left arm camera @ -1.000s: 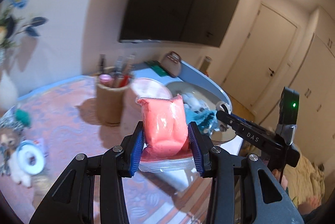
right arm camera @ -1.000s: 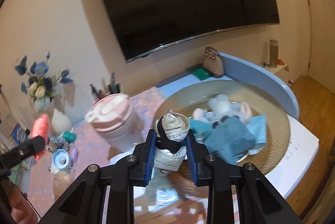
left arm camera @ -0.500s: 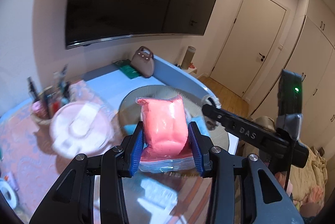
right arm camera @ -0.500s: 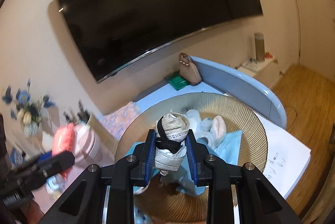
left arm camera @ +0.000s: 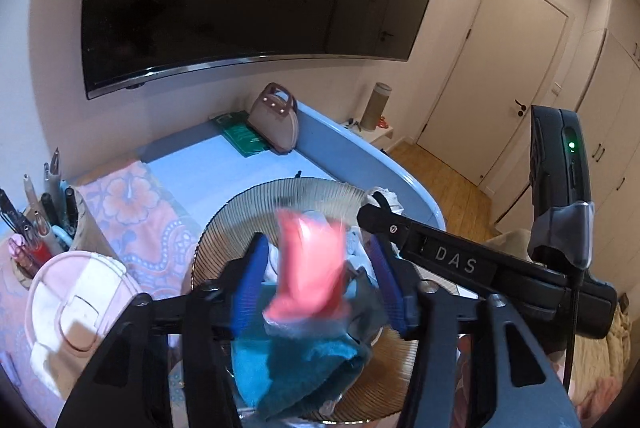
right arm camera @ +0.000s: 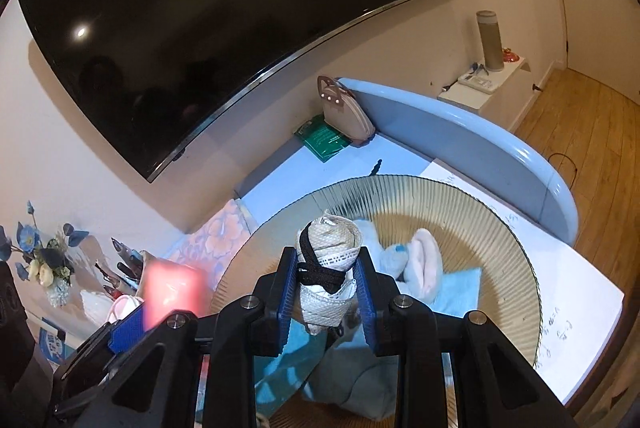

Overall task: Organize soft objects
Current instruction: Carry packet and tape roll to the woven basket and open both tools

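Pink pouch (left arm camera: 310, 268) loose between spread left claw (left arm camera: 316, 284) pads

We see the pink bag (left arm camera: 310, 268) motion-blurred between the left jaws, so contact cannot be determined, while the teal towel (left arm camera: 296, 372) and ribbed tray (left arm camera: 280, 192) are cut off by the bottom edge and partly hidden by the gripper bodies.

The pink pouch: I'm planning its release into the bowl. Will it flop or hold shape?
The pink pouch looks squashy, probably sagging on release. Its clear plastic edge suggests slipperiness. Below, the teal towel in the ribbed bowl should cushion it.
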